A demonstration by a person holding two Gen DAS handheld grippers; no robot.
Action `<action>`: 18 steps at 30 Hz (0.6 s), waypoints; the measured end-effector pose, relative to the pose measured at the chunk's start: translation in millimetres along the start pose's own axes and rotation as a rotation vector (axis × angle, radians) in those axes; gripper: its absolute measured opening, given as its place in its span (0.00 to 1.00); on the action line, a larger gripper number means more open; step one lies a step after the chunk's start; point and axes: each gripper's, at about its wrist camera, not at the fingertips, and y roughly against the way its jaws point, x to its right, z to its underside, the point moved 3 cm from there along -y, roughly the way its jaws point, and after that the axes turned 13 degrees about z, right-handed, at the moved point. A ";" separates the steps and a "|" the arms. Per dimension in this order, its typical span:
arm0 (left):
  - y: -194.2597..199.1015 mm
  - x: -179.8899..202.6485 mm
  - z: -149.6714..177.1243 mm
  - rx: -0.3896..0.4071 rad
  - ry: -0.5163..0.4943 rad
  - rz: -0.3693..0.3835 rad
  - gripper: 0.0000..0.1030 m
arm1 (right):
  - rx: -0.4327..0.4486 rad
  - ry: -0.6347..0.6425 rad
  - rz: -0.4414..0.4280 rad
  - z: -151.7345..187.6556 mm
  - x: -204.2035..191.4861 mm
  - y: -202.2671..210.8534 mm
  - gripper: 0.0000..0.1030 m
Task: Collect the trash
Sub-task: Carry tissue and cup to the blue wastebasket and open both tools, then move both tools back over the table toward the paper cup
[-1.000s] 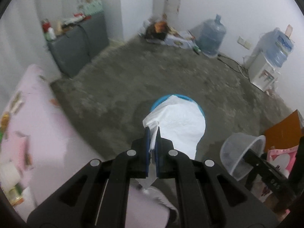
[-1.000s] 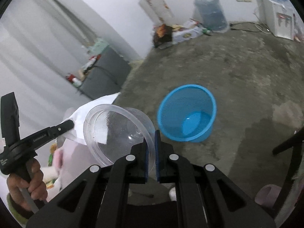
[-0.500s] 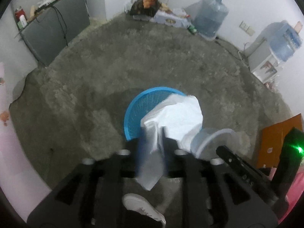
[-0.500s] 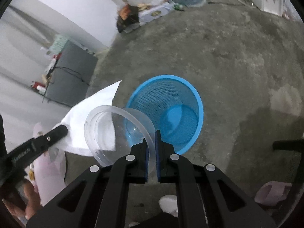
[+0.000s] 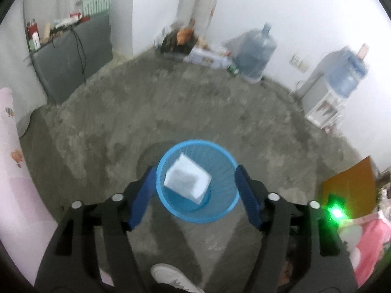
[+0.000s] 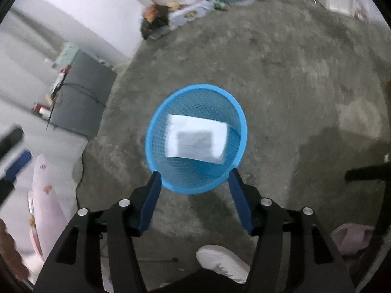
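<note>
Along the left edge of the floor (image 5: pixel 220 112) a pale pink, flower-printed cloth (image 5: pixel 14 171) hangs soft and smooth, and behind it a dark grey cabinet (image 5: pixel 73 56) carries small bottles and clutter. The floor itself is rough, mottled grey concrete. Near its middle stands the blue bin (image 5: pixel 198 216), a round, tapering plastic basket with a mesh wall, and inside it is a white bag (image 5: pixel 187 182), thin, crinkled and roughly rectangular; whether it has settled on the bottom cannot be told through the blur. The left claw (image 5: pixel 196 196) is spreading, nothing between its blue pads, directly above the bin. The right claw (image 6: pixel 194 200) is likewise spreading and empty over the bin's near rim. To the right, clear water jugs (image 5: pixel 255 53), a white dispenser (image 5: pixel 322 100) and an orange board (image 5: pixel 352 185) line the far and right edges. So this drop looks done; any further trash would need fetching, none shows clearly here.
</note>
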 end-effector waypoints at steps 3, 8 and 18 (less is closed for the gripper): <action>47.5 9.9 5.7 0.053 -0.029 0.028 0.69 | 0.072 0.068 0.011 11.2 -10.5 35.1 0.66; 121.8 9.4 27.1 0.094 -0.011 0.069 0.75 | 0.198 0.178 0.051 22.7 -31.9 92.8 0.81; 299.0 -38.8 103.7 0.287 0.005 -0.070 0.79 | 0.423 0.394 0.138 65.2 -92.5 182.6 0.94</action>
